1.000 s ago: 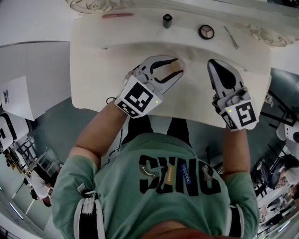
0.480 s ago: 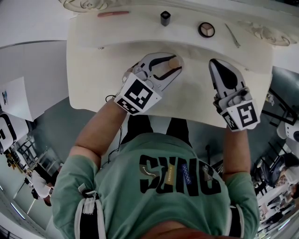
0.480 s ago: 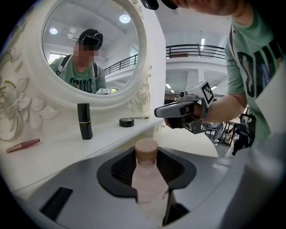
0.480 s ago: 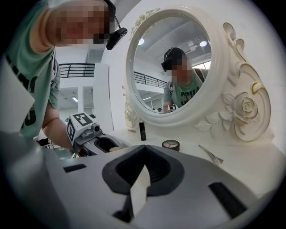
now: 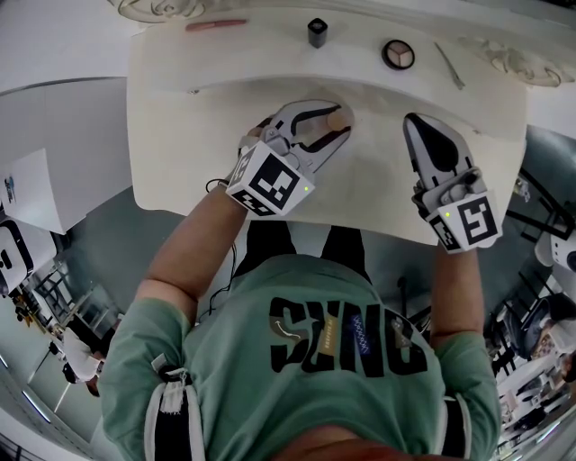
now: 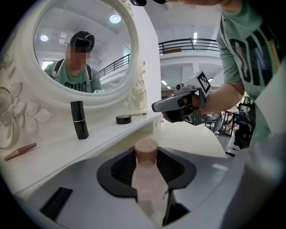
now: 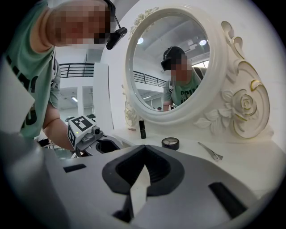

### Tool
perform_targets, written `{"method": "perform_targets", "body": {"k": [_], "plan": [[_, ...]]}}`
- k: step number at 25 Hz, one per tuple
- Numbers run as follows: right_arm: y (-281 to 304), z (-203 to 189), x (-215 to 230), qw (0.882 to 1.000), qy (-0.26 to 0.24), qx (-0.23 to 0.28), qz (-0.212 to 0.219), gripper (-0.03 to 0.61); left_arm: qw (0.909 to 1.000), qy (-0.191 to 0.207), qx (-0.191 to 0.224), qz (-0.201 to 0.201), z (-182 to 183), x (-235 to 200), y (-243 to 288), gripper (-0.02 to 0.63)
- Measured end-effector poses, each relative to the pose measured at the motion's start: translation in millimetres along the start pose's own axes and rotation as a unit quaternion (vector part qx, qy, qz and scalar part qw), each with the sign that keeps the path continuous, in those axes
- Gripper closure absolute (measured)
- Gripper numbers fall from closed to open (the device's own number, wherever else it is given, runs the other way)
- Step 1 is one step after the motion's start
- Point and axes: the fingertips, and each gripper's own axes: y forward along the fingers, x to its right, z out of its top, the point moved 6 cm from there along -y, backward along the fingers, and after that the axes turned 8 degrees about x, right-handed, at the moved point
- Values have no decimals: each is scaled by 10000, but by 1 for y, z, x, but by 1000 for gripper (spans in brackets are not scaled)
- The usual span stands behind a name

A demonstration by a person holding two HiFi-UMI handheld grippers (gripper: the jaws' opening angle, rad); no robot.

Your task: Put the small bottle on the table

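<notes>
Now the step in hand is, as I judge it, the setting down: the left gripper [image 5: 342, 123] has its jaws closed partway on the small pink bottle [image 6: 147, 176], which stands about upright between the pads with its tan cap on top, above the middle of the cream counter [image 5: 225, 135]. Whether the bottle's foot already touches the counter I cannot tell, because the jaws hide it in the left gripper view. To do this well, I think the person should lower the bottle straight down, keep it upright until the foot rests flat, and only then open the jaws slowly and pull them back level, so that a pad does not catch the cap and tip it. The place below looks bare, well apart from the black lipstick [image 5: 317, 31], the round compact [image 5: 397, 54], the hair clip [image 5: 447, 65] and the pink pencil [image 5: 216, 25] on the raised shelf under the mirror [image 6: 85, 44], so nothing is in the way. The right gripper [image 5: 419, 126] hovers over the right part of the counter with its jaws together and nothing between them. Compared with a second ago, the left gripper appears a little lower and its marker cube slightly rolled, with the same grip on the bottle; the right gripper is where it was.
</notes>
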Motion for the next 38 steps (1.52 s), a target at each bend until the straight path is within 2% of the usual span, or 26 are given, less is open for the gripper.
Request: {"method": "perform_targets", "body": {"k": [3, 10, 12, 14, 24, 38], "plan": [[-1, 0, -1, 10000, 25, -15, -11, 584, 9998, 166, 136, -60, -1, 1, 1, 468], [-3, 8, -6, 10000, 31, -42, 24, 584, 9999, -27, 91, 60, -2, 4, 0, 466], [-4, 12, -8, 10000, 33, -40, 34, 584, 9999, -100, 125, 57, 1, 5, -1, 419], [-5, 17, -10, 10000, 13, -35, 44, 584, 9996, -161, 235, 85, 8, 6, -5, 405], [-20, 56, -14, 10000, -73, 17, -37, 584, 9985, -163, 458, 244, 58, 5, -48, 396], [-49, 146, -32, 9995, -282, 129, -41, 584, 9925, -27, 1039, 639, 164, 3, -128, 405]]}}
